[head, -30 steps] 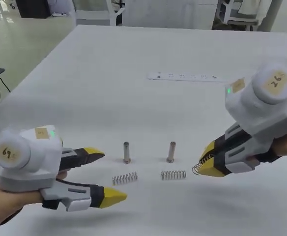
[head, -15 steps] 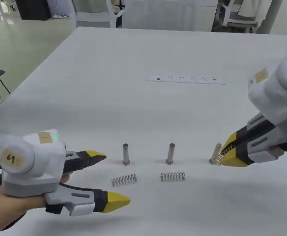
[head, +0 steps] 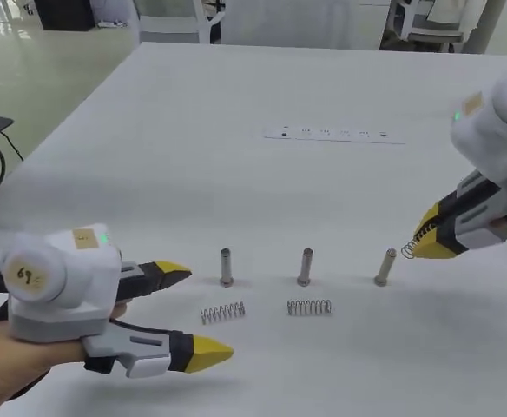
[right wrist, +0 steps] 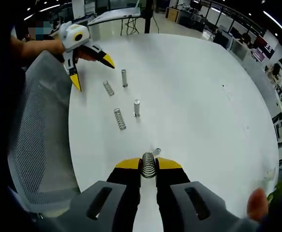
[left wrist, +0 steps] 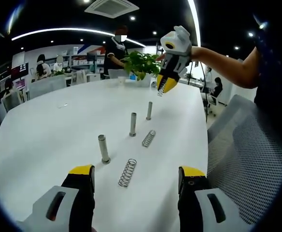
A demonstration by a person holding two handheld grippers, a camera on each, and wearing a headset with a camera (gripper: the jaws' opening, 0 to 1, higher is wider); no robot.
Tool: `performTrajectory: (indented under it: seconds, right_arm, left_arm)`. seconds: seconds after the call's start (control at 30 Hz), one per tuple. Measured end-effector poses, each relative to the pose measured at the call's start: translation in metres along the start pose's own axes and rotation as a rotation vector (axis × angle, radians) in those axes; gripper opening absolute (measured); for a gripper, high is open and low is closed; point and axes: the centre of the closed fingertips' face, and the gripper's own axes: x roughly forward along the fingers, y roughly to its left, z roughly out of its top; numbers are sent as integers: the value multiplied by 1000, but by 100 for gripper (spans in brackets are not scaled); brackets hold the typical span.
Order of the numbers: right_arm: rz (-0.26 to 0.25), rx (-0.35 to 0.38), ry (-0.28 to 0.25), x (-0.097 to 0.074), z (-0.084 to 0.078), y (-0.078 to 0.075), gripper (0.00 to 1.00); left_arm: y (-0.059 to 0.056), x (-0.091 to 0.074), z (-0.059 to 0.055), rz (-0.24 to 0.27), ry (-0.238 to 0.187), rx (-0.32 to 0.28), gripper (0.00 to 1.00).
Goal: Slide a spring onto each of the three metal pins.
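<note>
1. Head view: the left gripper (head: 193, 313) sits low at the left above the white table (head: 149, 156), its jaws spread wide and holding nothing. The right gripper (head: 423, 246) hangs at the right and pinches the held spring (head: 409, 251). The spring's free end is just beside the top of the right pin (head: 385, 268). The middle pin (head: 306, 267) and left pin (head: 227, 267) stand upright and bare. The first loose spring (head: 223, 312) and second loose spring (head: 309, 307) lie flat near them.
2. Left gripper view: the jaws stand well apart, and the first loose spring (left wrist: 127, 172) lies just beyond them. The three pins run away in a line. The right gripper (left wrist: 166, 83) carries the held spring (left wrist: 162, 88) in the air above the far pin.
3. Right gripper view: the jaws press on the held spring (right wrist: 149, 165), seen end-on. The right pin (right wrist: 156, 152) peeks out just past it.
</note>
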Motion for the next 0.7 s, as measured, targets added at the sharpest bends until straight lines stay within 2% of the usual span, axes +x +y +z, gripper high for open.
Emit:
performTrajectory:
  seconds: [0.13, 0.37, 0.7]
  right_arm:
    - [-4, -15, 35, 5, -3, -8, 9]
    - [16, -45, 82, 15, -2, -12, 9]
    - [39, -60, 116, 25, -2, -15, 9]
  left_arm:
    - [0, 0, -1, 0, 5, 1, 66]
    - [-1, 1, -2, -4, 6, 4, 66]
    - [-1, 1, -3, -7, 4, 5, 66]
